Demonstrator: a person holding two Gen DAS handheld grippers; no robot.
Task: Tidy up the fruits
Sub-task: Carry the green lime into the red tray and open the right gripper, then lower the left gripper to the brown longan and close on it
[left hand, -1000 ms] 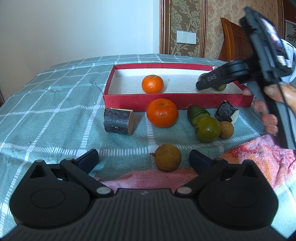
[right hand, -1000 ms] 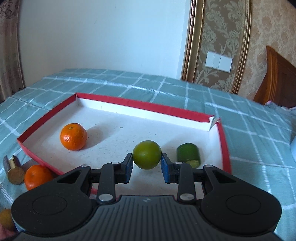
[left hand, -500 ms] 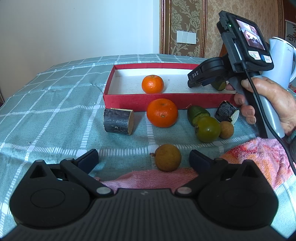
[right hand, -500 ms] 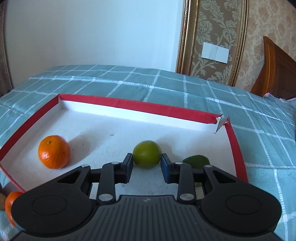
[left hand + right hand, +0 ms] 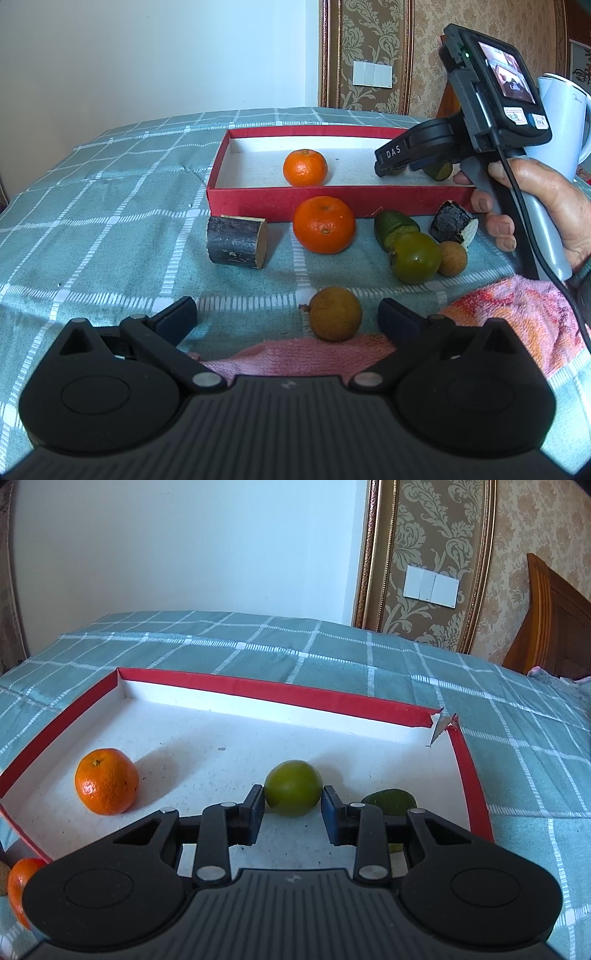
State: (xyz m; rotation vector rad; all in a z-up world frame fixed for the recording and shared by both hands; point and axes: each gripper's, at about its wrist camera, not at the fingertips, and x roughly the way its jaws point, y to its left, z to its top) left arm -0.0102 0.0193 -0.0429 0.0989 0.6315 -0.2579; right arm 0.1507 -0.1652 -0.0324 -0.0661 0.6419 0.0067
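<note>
Right gripper [image 5: 293,808]: I see its jaws opening. The round green fruit [image 5: 293,793] sits between the blue pads on the tray floor, low in the middle of the right wrist view. A thin gap shows on each side, so I read no grip on it.
Left gripper [image 5: 286,315]: my fingers stand wide apart and hold nothing. A brown round fruit [image 5: 335,314] lies on the cloth between them, touching neither.
Red tray [image 5: 273,696]: white inside, lying on the teal checked cloth [image 5: 369,646]. Its far right corner is torn open.
In the tray: a small orange [image 5: 106,781] at left, well apart from the green fruit. A dark green piece [image 5: 389,802] lies just right of my right finger, partly hidden.
Outside the tray, left wrist view: a dark log piece [image 5: 236,240], a larger orange [image 5: 324,224], a green cut piece [image 5: 395,227], a dark green round fruit [image 5: 415,257], a small brown ball [image 5: 452,258] and a black chunk [image 5: 452,223], in a row along the near wall.
Hand [image 5: 543,206]: at the right edge, holding the right gripper's handle.
Pink towel [image 5: 498,314]: bottom right, near my fingers.
</note>
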